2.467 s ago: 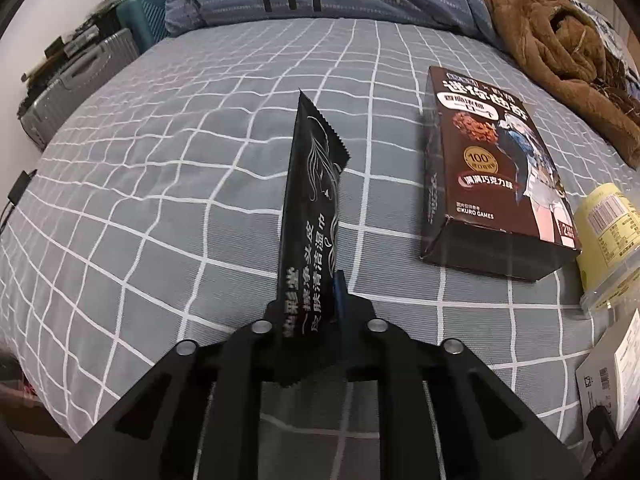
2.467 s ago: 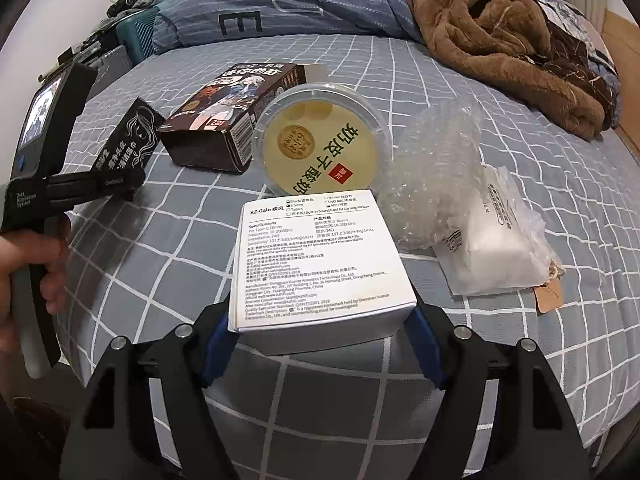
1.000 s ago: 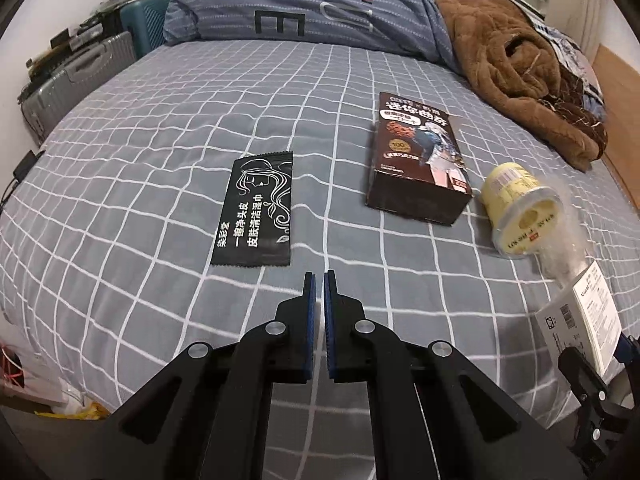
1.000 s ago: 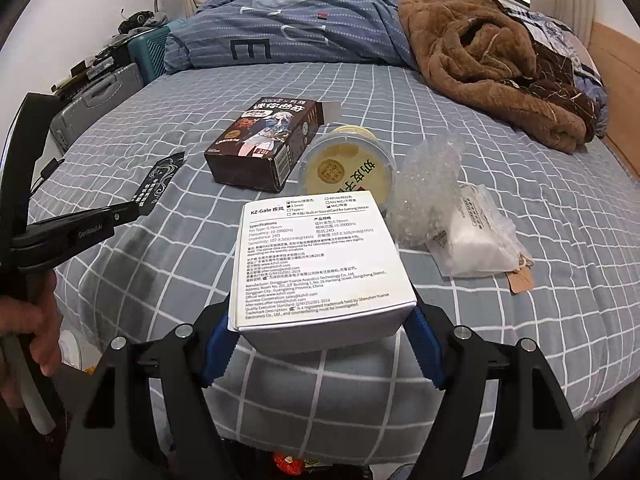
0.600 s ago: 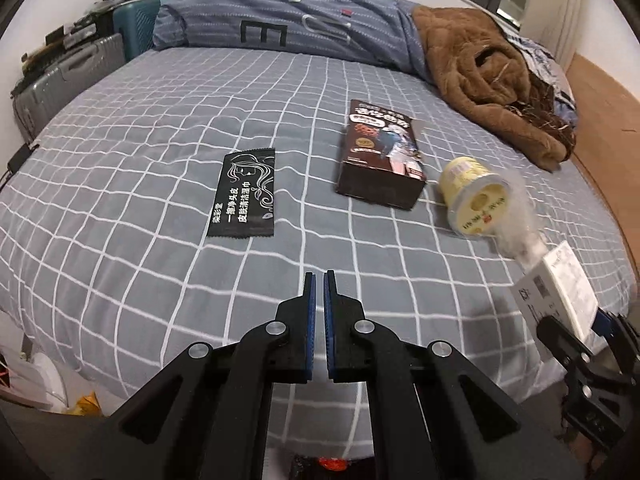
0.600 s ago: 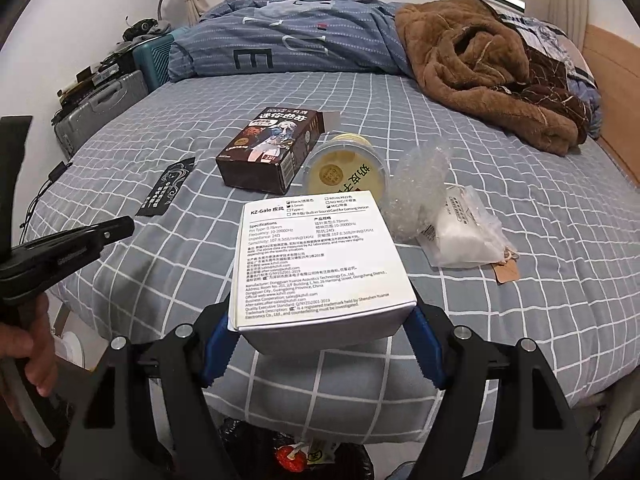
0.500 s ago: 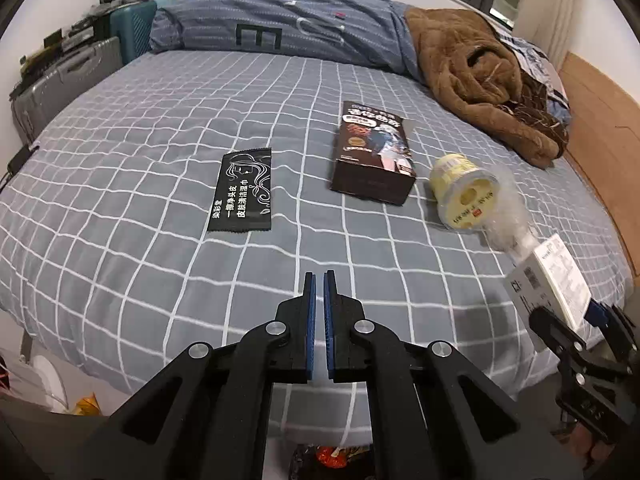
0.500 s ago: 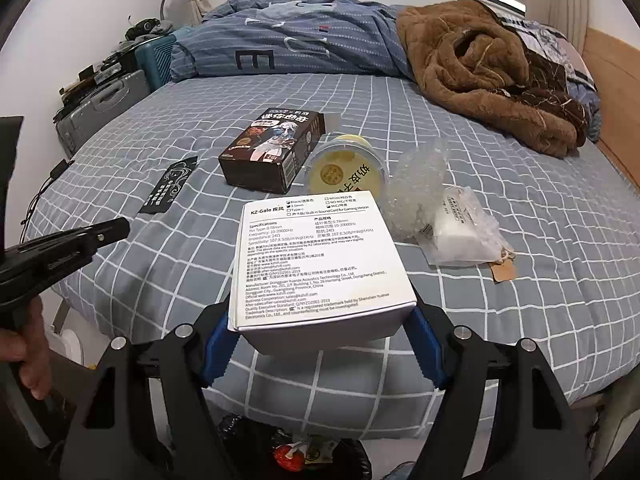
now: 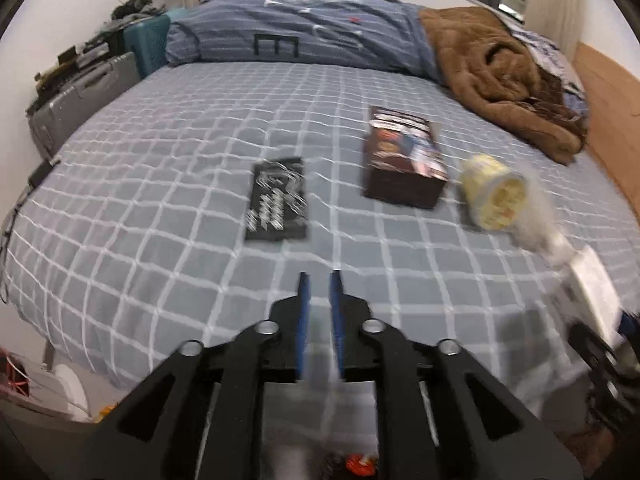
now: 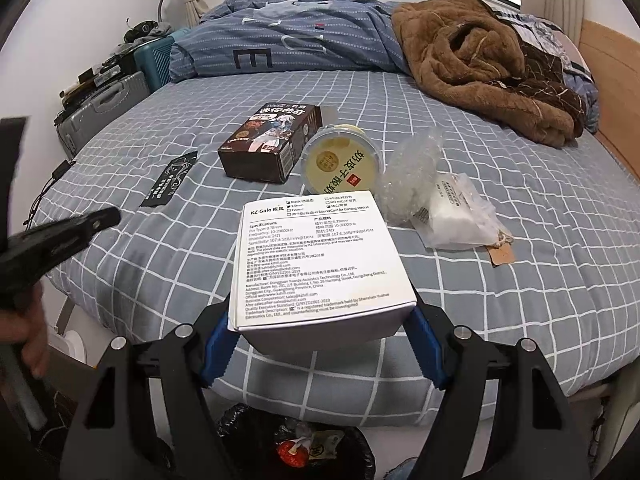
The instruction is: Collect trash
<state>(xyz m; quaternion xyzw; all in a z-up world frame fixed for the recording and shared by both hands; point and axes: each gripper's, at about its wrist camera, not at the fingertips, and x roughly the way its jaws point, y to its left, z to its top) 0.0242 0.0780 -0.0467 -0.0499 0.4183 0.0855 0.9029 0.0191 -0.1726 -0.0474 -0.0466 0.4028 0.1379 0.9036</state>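
Two grippers are at work at the foot of the bed (image 10: 520, 280). The right gripper (image 10: 320, 336) is clamped on a white box (image 10: 320, 260), its blue pads pressing both sides, and holds it above a black-lined bin (image 10: 296, 444) on the floor by the bed edge. The left gripper (image 9: 319, 312) has nothing in it; its jaws have just been opening and now stand a little apart with only air between them.

Several pieces of trash lie on the grey checked cover: a black wrapper (image 9: 278, 200), a brown carton (image 10: 270, 148), a round yellow tub (image 10: 340, 160) on its side touching the carton, crumpled clear wrap (image 10: 412, 176) just beside the tub, and a clear bag of something white (image 10: 460, 216) with a paper tag.

One risk is a miss. The box sits ahead of the bin's mouth as seen from the right wrist, so letting go here would likely drop it on the bed edge or the floor. Releasing while tilted could also make it bounce off the rim. The tub, lying on its side, may roll if nudged.

Inside the bin, a red-and-white scrap and a pale packet can be made out; the rest is too dark to tell.
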